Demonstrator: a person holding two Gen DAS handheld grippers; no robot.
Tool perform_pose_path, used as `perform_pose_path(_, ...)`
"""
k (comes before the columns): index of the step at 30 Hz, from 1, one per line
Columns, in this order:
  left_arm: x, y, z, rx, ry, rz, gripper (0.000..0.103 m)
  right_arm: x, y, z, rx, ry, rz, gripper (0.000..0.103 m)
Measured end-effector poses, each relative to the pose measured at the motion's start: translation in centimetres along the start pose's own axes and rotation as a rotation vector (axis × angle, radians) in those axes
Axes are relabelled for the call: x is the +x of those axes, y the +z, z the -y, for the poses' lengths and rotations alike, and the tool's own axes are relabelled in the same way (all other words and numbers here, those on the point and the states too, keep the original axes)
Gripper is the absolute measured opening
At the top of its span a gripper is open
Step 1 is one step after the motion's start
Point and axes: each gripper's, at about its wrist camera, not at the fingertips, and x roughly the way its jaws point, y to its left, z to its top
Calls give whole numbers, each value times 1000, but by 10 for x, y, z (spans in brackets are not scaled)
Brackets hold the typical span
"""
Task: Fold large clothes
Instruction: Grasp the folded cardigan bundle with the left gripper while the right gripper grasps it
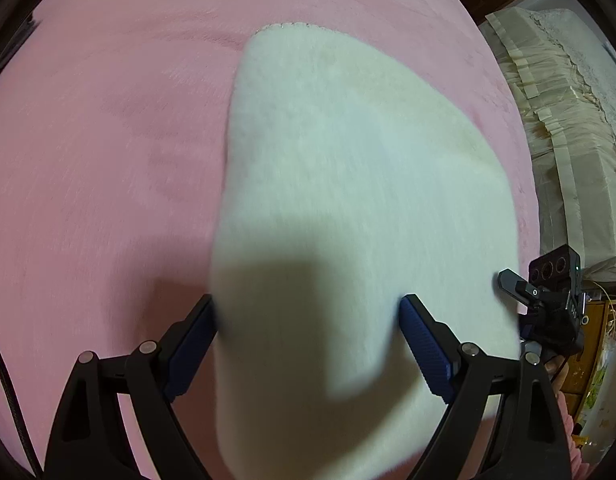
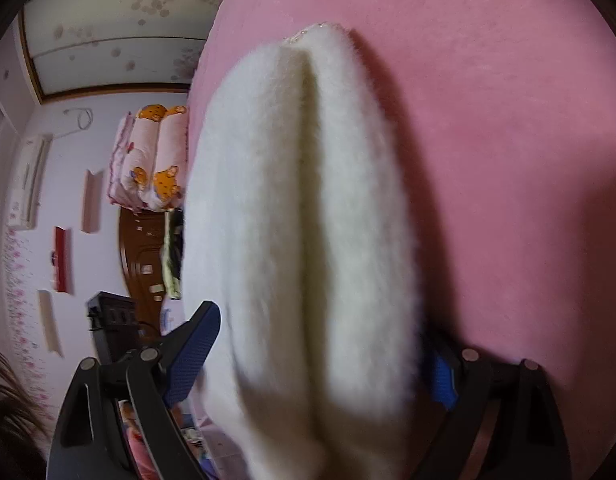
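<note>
Pink bedspread (image 1: 108, 160) under plain, unlabelled white fleece garment (image 1: 348, 180).

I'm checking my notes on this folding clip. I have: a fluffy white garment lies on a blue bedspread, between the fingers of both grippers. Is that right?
Not quite: the bedspread is pink, not blue, as the left wrist view shows plainly. Only the gripper pads are blue. The rest holds: the fluffy white garment lies on it, between the fingers of the left gripper and the right gripper.
</note>
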Motion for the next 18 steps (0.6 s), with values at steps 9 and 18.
perform_pose_path(9, 17, 9, -31, -78, -136, 16, 89, 17, 10, -17, -55, -10, -31, 65)
perform_pose_path(18, -4, 0, -18, -62, -108, 73, 67, -15, -7, -16, -119, 50, 53, 42)
